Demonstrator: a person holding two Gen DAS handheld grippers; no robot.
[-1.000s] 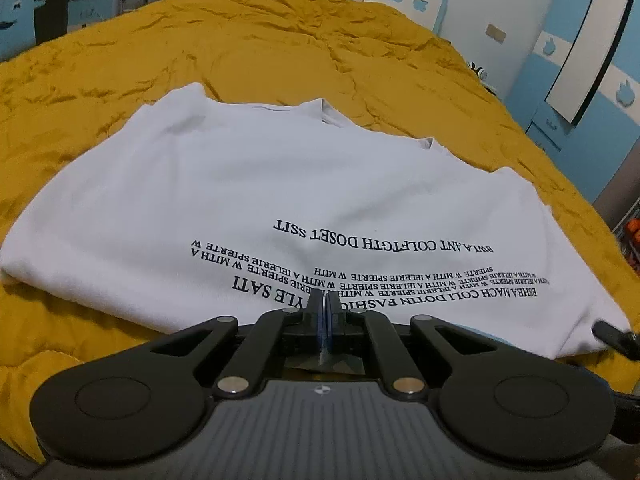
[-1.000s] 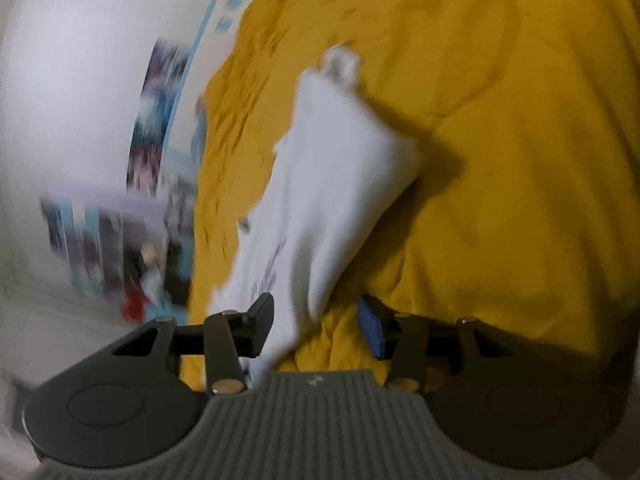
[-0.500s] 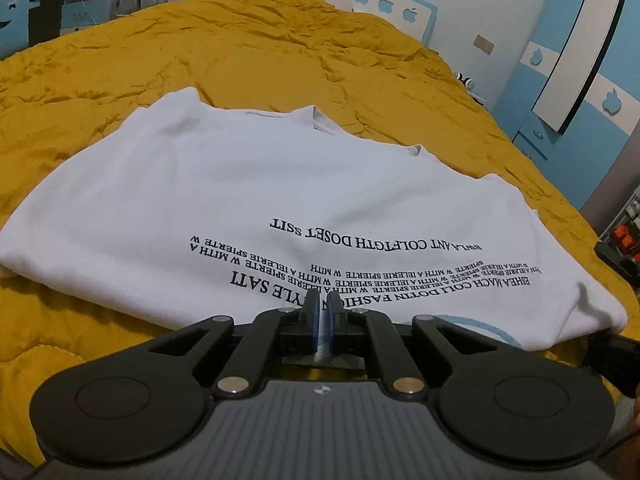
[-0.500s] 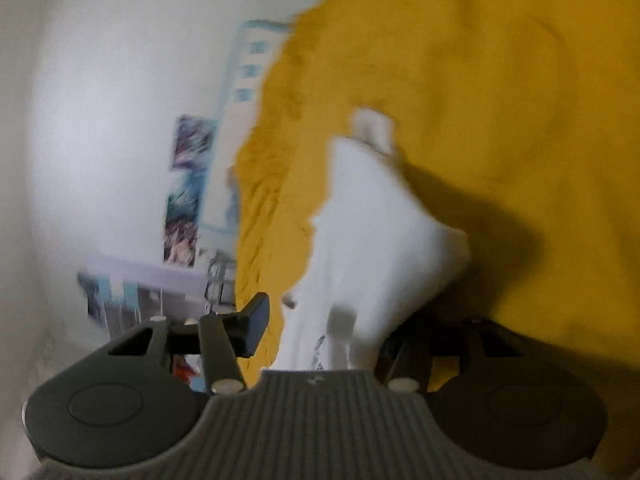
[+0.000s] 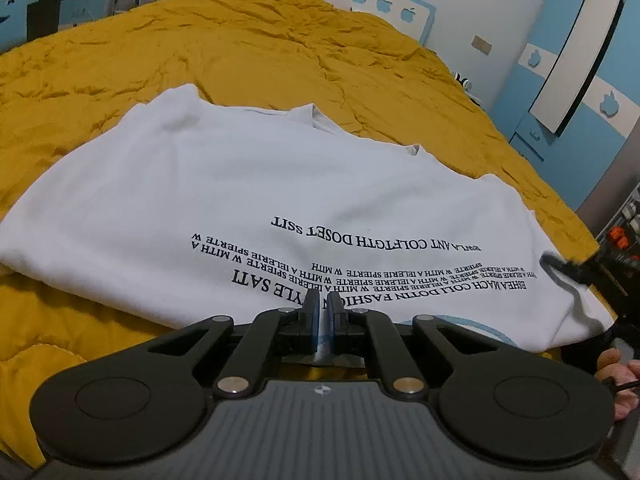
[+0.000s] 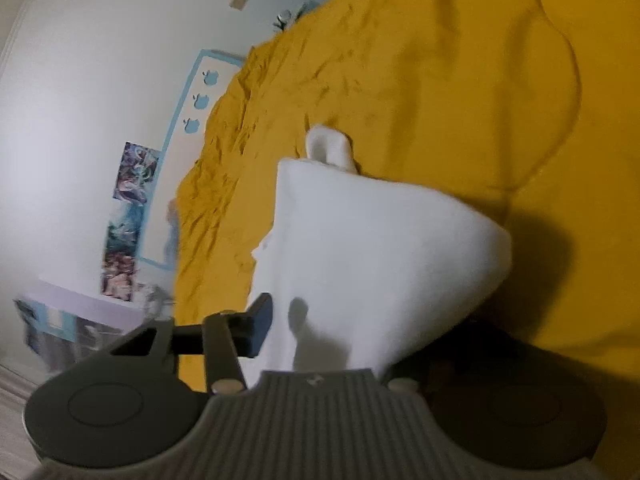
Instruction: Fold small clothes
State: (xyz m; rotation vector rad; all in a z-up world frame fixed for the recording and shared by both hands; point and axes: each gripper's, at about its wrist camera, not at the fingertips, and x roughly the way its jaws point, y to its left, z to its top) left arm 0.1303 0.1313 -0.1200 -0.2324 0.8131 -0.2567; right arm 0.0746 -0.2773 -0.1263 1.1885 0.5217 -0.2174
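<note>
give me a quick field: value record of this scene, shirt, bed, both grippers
garment: white t-shirt, black printed text, spread out
surface: yellow bedspread, wrinkled
left hand-held gripper: shut, pinching the near edge of the shirt
right hand-held gripper: jaws closing with the shirt's side corner between them; far finger hidden behind the cloth
shirt corner at right: lifted off the bedspread in the right wrist view
fold state: no fold visible yet
background: blue and white wardrobe, headboard with apple cutouts

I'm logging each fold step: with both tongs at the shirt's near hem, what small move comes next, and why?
Probably finish closing the right tongs, whose jaws are closing around the white T-shirt. The left tongs already pinch the hem, so then both can lift.
</note>
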